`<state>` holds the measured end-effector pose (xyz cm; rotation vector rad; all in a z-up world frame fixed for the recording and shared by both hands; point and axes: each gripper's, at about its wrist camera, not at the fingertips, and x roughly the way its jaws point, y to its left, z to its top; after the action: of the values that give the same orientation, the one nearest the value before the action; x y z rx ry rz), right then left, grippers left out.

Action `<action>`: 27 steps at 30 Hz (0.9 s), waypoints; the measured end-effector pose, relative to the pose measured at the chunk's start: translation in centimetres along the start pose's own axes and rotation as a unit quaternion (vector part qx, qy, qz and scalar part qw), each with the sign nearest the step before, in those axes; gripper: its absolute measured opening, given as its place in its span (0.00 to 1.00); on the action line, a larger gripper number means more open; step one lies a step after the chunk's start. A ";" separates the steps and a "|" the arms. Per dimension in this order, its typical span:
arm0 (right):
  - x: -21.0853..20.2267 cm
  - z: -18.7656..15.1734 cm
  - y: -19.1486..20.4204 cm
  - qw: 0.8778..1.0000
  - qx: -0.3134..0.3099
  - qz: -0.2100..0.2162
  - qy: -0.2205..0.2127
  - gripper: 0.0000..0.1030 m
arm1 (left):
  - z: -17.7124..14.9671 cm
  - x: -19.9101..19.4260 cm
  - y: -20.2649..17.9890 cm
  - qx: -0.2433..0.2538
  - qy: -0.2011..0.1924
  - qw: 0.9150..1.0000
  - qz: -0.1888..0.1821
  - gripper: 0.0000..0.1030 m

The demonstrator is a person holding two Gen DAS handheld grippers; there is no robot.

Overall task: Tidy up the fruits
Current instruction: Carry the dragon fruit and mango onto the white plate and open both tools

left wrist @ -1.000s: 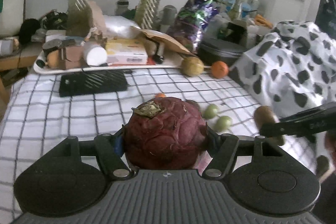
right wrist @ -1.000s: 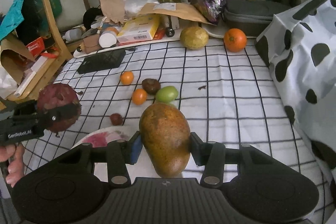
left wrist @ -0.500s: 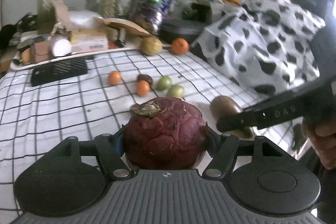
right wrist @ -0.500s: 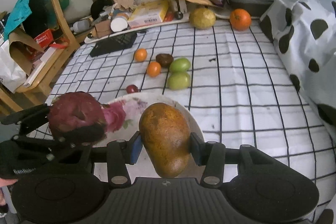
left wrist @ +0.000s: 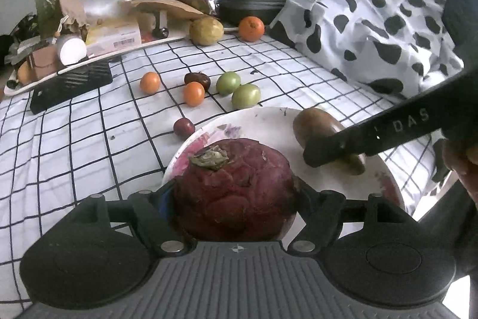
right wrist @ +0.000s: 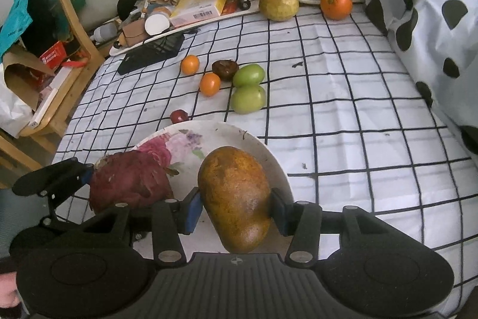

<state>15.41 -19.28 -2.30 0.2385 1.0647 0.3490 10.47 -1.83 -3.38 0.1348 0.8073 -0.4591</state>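
Left gripper (left wrist: 236, 199) jaws just widening around dark red fruit (left wrist: 236, 190), apparently barely gripping, over plate (right wrist: 227, 133) rim. Right gripper (right wrist: 236, 210) pinching mango (right wrist: 234, 196). Risk: fruits rolling off onto checked surface (right wrist: 343, 109).

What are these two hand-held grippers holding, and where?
Left hand-held gripper: dark red fruit, by its sides. Right hand-held gripper: mango, across its middle. Both jaws have just been opening, fruit between the pads.

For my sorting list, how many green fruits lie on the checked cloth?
2. One green fruit lies beside the dark brown fruit; the other green fruit touches it on the side toward the plate. More may hide behind the clutter.
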 end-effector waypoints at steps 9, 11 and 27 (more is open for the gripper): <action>-0.6 0.2 0.2 0.999 0.017 0.034 -0.015 0.76 | 0.1 -0.5 -0.5 0.015 -0.007 1.000 0.008 0.78; -0.9 0.2 0.2 0.999 0.018 0.033 -0.019 0.76 | 0.0 -0.8 -0.5 0.014 -0.010 1.000 0.007 0.78; -4.9 -3.5 1.6 0.995 -0.020 -0.067 -0.072 1.00 | -1.9 -5.7 -1.8 -0.001 -0.036 0.999 0.020 0.78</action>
<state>9.89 -19.68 0.63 0.1528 0.9257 0.2300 4.98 -0.91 -0.45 0.1307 0.7344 -0.4231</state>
